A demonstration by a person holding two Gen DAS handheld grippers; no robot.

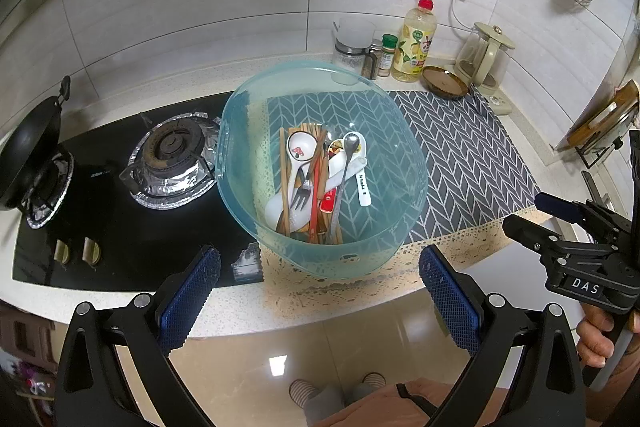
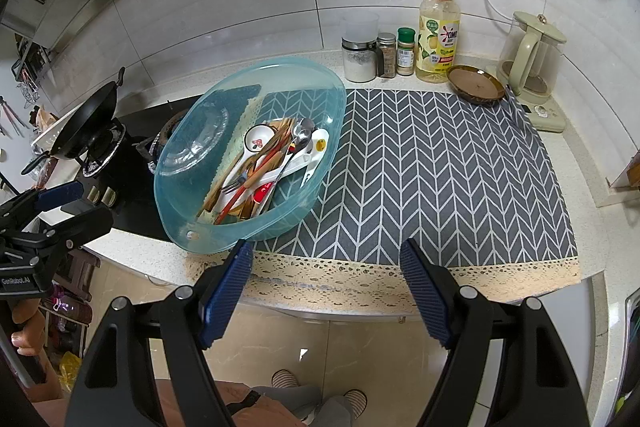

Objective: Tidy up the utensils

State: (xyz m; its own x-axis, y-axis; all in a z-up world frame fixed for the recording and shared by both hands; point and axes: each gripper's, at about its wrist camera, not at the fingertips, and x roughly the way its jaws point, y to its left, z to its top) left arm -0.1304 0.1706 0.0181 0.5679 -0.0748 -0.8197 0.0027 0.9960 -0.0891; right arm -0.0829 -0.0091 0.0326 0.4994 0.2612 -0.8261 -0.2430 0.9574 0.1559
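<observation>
Left wrist view: both tongs wide, nothing held, short of the basin.

Utensils (image 1: 320,183) lie heaped inside the blue basin (image 1: 404,227), which sits on the mat (image 2: 440,167) at the tabletop's stove (image 1: 132,227) side. Left tongs (image 1: 320,291) hang before the basin's near rim; right tongs (image 2: 326,287) just right of it, jaws empty.

Translucent blue basin (image 1: 320,163) before me on the mat's left end. Inside, heaped utensils: mushroom-print white spoon (image 1: 298,151), wooden chopsticks (image 1: 283,179), fork (image 1: 300,195), long metal spoon (image 1: 346,163), red-handled piece (image 1: 328,203).
</observation>
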